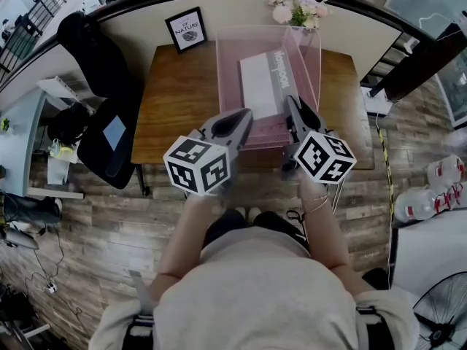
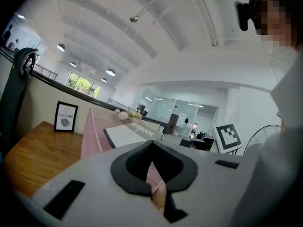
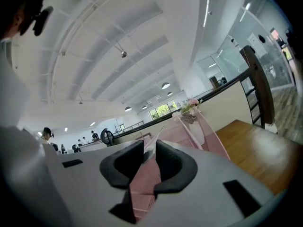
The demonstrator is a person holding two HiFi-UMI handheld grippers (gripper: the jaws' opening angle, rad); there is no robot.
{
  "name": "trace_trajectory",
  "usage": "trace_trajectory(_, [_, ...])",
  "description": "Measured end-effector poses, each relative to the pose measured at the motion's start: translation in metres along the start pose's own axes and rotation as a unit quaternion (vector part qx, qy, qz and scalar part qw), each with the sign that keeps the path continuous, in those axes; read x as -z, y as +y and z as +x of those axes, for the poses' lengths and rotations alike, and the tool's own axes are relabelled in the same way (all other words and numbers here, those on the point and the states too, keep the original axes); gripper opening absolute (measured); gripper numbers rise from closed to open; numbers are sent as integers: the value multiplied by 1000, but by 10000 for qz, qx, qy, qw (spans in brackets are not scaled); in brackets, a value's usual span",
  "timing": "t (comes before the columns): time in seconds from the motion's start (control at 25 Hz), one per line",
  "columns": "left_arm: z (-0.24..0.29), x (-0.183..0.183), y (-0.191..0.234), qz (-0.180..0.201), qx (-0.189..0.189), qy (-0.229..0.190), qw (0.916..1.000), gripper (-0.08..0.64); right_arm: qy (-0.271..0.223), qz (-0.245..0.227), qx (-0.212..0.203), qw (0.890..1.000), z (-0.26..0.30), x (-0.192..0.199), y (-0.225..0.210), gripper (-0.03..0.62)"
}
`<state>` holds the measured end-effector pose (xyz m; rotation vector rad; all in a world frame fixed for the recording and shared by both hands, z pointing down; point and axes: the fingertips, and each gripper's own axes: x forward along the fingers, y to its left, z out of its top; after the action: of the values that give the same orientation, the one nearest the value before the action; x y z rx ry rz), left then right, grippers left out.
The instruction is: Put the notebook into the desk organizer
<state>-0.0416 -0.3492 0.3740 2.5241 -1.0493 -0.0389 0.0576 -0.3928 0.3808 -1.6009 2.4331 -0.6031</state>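
Notebook (image 1: 259, 86) lies inside the organizer (image 1: 230, 57), pale cover facing up. Its long axis runs straight away from the person toward the far wall. The grey spine with lettering runs along its right edge, and the lettering follows that same axis. From the left gripper view the notebook (image 2: 124, 135) shows just beyond the organizer's near wall, with its near short end toward the camera.

The wooden worktop (image 1: 179, 100) carries everything. The organizer, a pink mesh box with tall sides, stands at its middle and reaches to the near edge.

Both tools meet the organizer's near wall. The left hand-held gripper (image 1: 244, 117) is at the wall's left part. In its own view its jaws (image 2: 152, 167) are pressed together on a strip of pink mesh. The right hand-held gripper (image 1: 292, 106) is at the right part. In its own view its jaws (image 3: 147, 162) stand apart, with the pink wall rising in the gap between them and not pinched.

A framed print (image 1: 185, 29) stands at the worktop's far left corner. A small bunch of pink flowers (image 1: 298, 9) sits behind the organizer.
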Motion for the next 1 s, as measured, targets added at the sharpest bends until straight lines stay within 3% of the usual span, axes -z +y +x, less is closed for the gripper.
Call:
trace_trajectory(0.52, [7, 6, -4, -70, 87, 51, 9999, 11, 479, -896, 557, 9933, -3, 17, -17, 133])
trace_trajectory(1.0, [10, 16, -5, -136, 102, 162, 9997, 11, 433, -1318, 610, 9884, -6, 18, -16, 153])
